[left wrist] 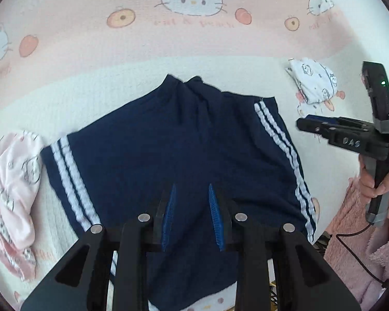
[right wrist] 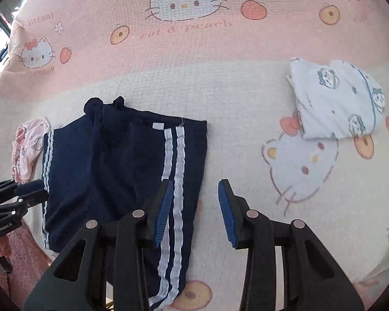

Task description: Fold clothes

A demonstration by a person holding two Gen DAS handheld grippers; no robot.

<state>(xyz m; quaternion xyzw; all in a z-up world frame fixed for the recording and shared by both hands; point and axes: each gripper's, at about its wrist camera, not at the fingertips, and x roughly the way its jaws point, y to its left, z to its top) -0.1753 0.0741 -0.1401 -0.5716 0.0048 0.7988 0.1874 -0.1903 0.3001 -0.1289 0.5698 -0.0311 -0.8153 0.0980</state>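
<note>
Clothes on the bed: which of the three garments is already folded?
The white garment with blue cartoon prints, a compact folded bundle at far right. The navy shorts with white side stripes lie spread out; the pink printed garment is crumpled at left.

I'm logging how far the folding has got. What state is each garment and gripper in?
navy shorts: spread flat on the bedspread, not held.
white printed garment: folded, lying apart.
pink garment: crumpled, unfolded.
left gripper: open, empty, above the shorts.
right gripper: open, empty.
</note>
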